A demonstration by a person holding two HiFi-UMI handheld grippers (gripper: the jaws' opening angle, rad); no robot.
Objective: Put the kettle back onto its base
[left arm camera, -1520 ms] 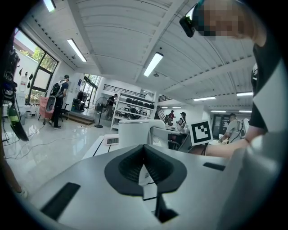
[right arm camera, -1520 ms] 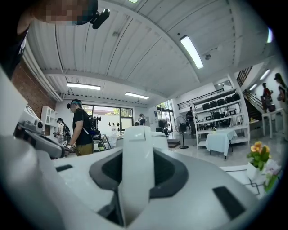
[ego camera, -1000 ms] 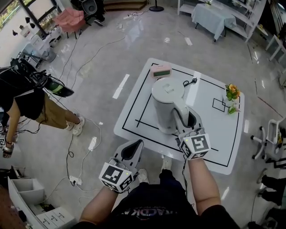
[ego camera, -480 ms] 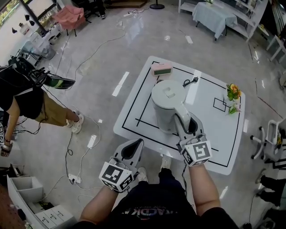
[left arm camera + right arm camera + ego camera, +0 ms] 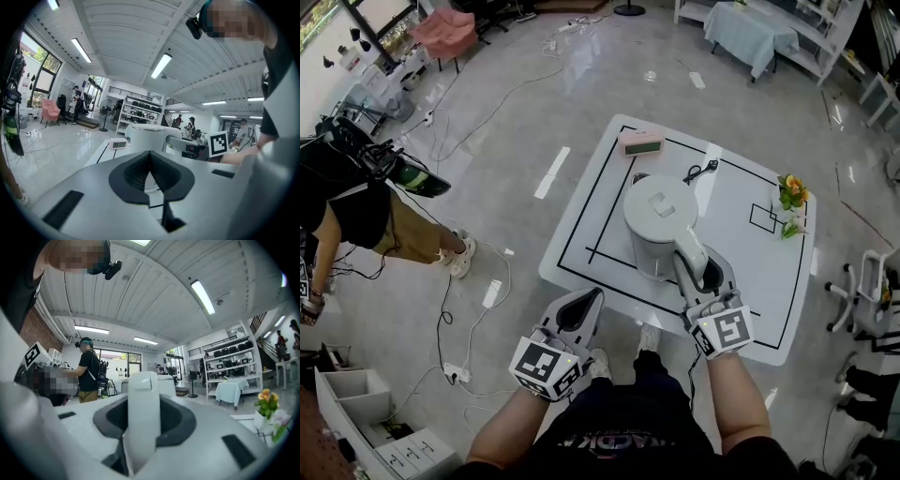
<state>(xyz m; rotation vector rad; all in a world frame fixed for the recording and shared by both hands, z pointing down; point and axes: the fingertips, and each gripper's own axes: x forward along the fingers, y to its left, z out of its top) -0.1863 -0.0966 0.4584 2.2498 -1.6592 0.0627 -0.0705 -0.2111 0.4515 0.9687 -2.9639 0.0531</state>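
Note:
The white kettle [image 5: 659,223] is upright over the middle of the white table [image 5: 750,291]. My right gripper [image 5: 701,272] is shut on its handle [image 5: 142,413] from the near side, with the kettle body [image 5: 167,382] just beyond the jaws. A small dark piece [image 5: 639,176] shows behind the kettle; I cannot tell whether it is the base. My left gripper [image 5: 582,313] hangs shut and empty off the table's near edge. In the left gripper view its closed pads [image 5: 150,164] point at the kettle [image 5: 146,137].
A pink clock [image 5: 639,142] lies at the table's far edge and a black cord [image 5: 698,172] next to it. A small vase of flowers [image 5: 788,202] stands at the right. A person [image 5: 356,211] and floor cables are at the left.
The kettle and my right gripper have shifted a little to the right and toward me. The left gripper has stayed where it was.

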